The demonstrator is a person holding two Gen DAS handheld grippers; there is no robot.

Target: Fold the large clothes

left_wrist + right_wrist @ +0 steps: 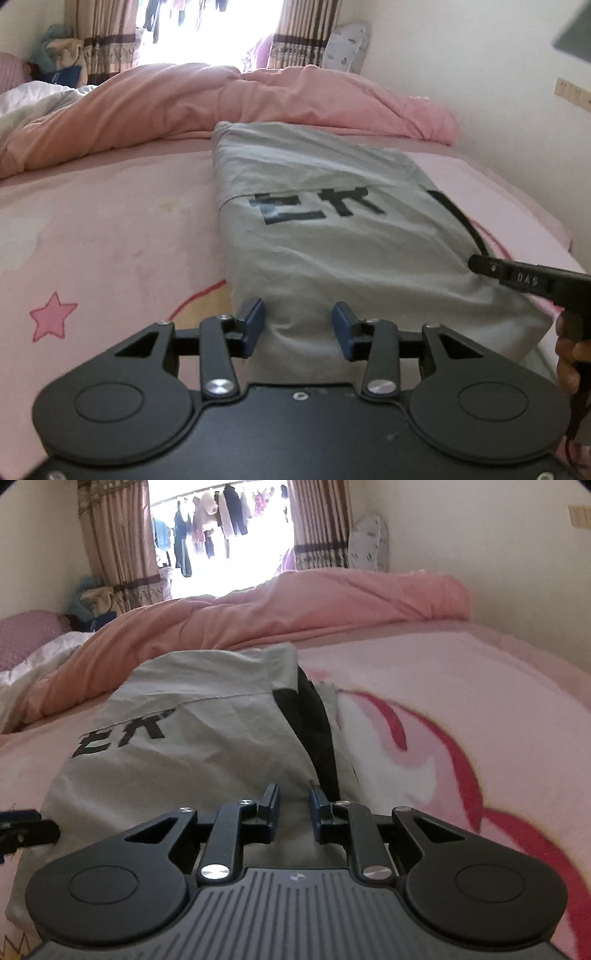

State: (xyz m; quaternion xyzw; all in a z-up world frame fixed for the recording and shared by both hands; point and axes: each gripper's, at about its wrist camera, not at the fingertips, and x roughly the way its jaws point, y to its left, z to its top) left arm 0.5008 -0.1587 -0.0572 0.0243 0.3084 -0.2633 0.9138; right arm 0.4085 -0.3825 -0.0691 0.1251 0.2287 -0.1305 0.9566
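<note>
A grey garment (332, 236) with black block lettering lies folded into a long narrow strip on the pink bedsheet (110, 236), its far end reaching toward the rumpled pink duvet (229, 99) heaped across the bed beyond it.

The left gripper (298, 328) sits at the near end of the garment, toward that end's left corner. Its jaws stand well apart, the blue pads (255, 326) spread wide, with the cloth's near edge bulging up between them — neither pad is pressing the fabric, so nothing is clamped. From this view the right gripper's dark finger reaches in over the garment's near right side, and part of the person's hand (567, 362) shows behind it.

The right gripper (294, 805) is at the near right part of the garment, just beside the black stripe (314, 731) that runs along the garment's right edge. Its jaws are parted by a narrower gap than the left's, with grey cloth lying under and between the fingers; the pads do not meet on it. Whether the fingertips actually touch the fabric cannot be told.

Beyond the garment and the duvet, curtains (114, 546) frame a bright window.
</note>
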